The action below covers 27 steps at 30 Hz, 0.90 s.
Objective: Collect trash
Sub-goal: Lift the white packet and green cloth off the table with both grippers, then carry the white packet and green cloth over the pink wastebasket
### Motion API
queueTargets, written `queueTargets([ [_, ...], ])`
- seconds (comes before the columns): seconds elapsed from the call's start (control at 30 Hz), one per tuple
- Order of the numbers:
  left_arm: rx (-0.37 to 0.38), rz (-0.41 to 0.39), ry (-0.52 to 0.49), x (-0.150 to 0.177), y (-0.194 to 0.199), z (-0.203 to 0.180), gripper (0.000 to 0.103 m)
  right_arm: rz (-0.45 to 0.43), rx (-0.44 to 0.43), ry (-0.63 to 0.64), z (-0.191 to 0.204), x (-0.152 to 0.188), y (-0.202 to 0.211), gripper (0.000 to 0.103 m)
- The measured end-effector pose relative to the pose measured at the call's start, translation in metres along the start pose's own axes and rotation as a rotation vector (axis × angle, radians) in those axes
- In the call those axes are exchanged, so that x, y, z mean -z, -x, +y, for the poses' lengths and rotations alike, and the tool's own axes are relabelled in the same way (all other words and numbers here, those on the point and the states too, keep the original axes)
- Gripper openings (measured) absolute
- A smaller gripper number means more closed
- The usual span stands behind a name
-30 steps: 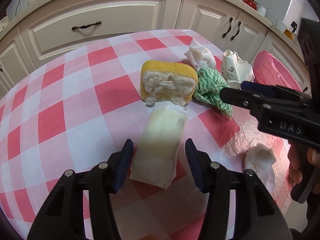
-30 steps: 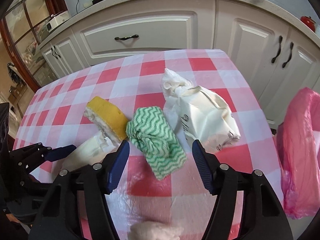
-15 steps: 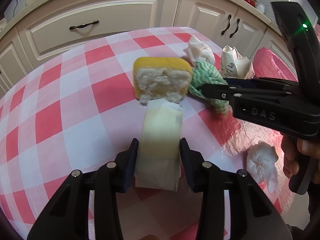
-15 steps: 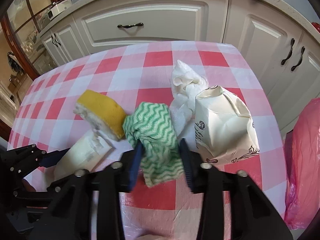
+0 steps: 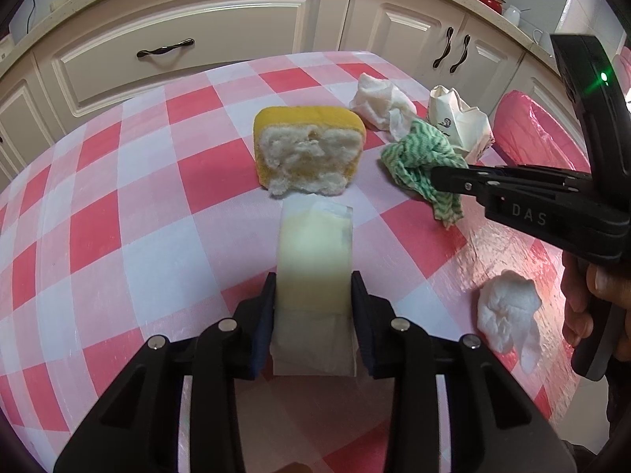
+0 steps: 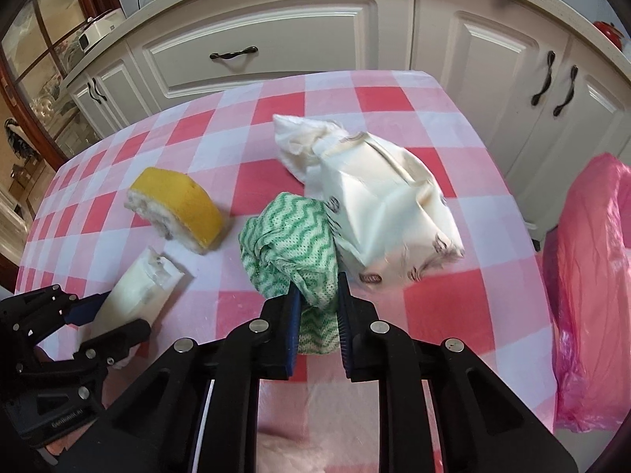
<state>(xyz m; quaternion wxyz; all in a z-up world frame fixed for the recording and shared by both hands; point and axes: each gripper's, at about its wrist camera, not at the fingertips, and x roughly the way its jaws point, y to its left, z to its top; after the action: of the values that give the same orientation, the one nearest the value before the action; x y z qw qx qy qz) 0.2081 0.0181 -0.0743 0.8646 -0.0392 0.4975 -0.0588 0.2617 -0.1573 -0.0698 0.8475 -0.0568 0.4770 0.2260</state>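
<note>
Sitting betw. left gripper point(image 5: 313, 303) pads: wrapper point(image 5: 313, 260) (pinched)

claws: black point(image 5: 313, 311) | blue pads point(image 6: 294, 325) (silver screws) | "DAS" lettering

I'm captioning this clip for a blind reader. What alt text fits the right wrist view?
The right gripper is shut on a crumpled green-and-white cloth on a red-checked tablecloth. Beside the cloth lie a crumpled white paper bag and a yellow sponge; at far left the left gripper clamps a pale packet, and a pink bag hangs at right.
</note>
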Motion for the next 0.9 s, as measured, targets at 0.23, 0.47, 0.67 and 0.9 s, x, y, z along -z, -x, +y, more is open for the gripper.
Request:
queueTargets([
  [0.23,-0.011,-0.012,0.006,0.005,0.011,-0.002,0.035,-0.012,0.004,-0.032,-0.013,0.017,0.016,0.018],
  [0.47,-0.018,-0.027,-0.002,0.009,0.025,-0.009,0.035,-0.025,0.017,-0.065,-0.028,0.033,0.032,0.018],
  [0.67,-0.020,-0.039,-0.015,0.012,0.037,-0.020,0.035,-0.039,0.037,-0.098,-0.048,0.045,0.047,0.018],
  [0.9,-0.021,-0.064,-0.035,0.010,0.052,-0.034,0.035,-0.070,0.037,-0.109,-0.057,0.060,0.072,0.018],
])
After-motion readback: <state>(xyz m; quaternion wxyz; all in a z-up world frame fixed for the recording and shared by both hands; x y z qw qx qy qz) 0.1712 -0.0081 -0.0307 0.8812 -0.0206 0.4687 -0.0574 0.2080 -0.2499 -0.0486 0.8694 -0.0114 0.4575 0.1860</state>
